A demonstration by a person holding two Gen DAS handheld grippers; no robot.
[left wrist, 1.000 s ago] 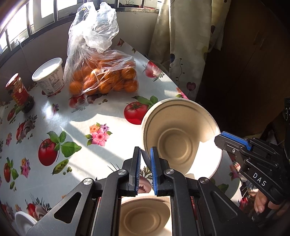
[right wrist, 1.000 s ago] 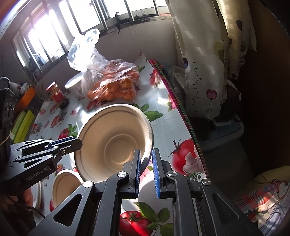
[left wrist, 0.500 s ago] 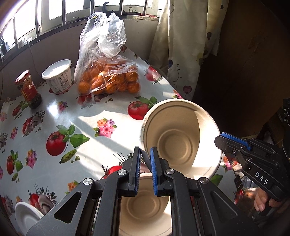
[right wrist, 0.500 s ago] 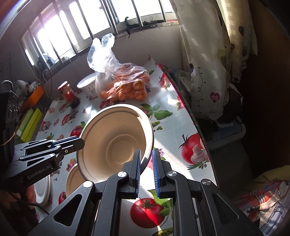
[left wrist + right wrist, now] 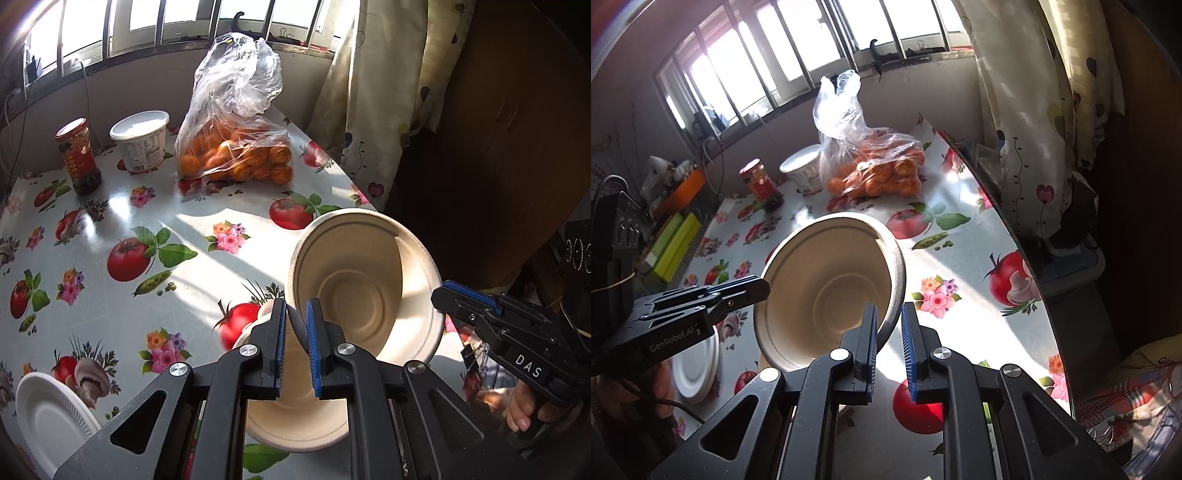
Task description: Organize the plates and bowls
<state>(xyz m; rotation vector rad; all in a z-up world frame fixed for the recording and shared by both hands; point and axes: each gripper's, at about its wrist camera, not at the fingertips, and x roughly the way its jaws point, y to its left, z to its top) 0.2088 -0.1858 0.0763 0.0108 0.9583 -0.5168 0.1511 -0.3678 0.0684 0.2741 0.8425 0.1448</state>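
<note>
A beige paper bowl [image 5: 362,295] hangs tilted above the flowered tablecloth, its hollow facing the cameras. My left gripper [image 5: 295,326] is shut on its near rim, and my right gripper [image 5: 441,290] grips the opposite rim. In the right wrist view the same bowl [image 5: 827,288] is pinched by the right gripper [image 5: 888,326], with the left gripper [image 5: 764,288] on its left rim. A second beige bowl [image 5: 295,424] rests on the table beneath, partly hidden by the left gripper's fingers. A white plate [image 5: 48,413] lies at the table's near left corner.
A plastic bag of oranges [image 5: 236,155], a white tub [image 5: 142,142] and a red-lidded jar [image 5: 79,155] stand at the table's far side. The table edge [image 5: 1027,258] runs along the right beside a curtain [image 5: 1034,110]. Green boxes [image 5: 672,247] lie at the left.
Both grippers have drawn back and slightly up with the tilted bowl between them. More of the table and of the bowl lying underneath shows now.
</note>
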